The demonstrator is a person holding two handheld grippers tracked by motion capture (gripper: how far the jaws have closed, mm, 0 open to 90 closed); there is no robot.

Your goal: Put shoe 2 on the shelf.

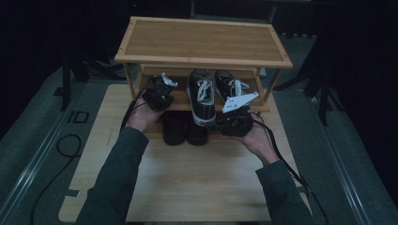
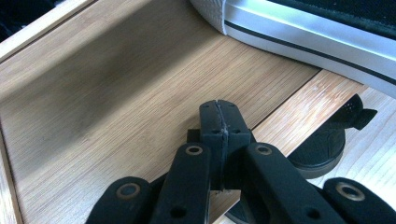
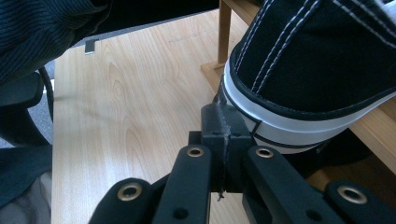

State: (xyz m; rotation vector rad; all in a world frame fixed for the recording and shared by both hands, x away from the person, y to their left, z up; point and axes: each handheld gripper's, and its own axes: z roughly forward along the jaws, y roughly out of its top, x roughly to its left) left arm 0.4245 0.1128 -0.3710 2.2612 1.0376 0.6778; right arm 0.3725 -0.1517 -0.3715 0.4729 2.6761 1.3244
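Right gripper view showed the right gripper [image 3: 223, 122] pinched closed, empty, touching the sneaker [image 3: 322, 60] heel; a slow, straight push was best.

The left gripper [image 2: 220, 116] was closed and empty too.

The sneaker [image 2: 308, 35] is cut off by the frame's top and right edges — only its sole edge shows.

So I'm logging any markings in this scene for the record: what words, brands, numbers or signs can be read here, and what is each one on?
"ID": pale marking on the grey floor mat left of the table, dim, so the reading is uncertain.
Black-and-white sneakers on the wooden shoe rack: no brand or label legible.
Left gripper and right gripper: no lettering to be seen.
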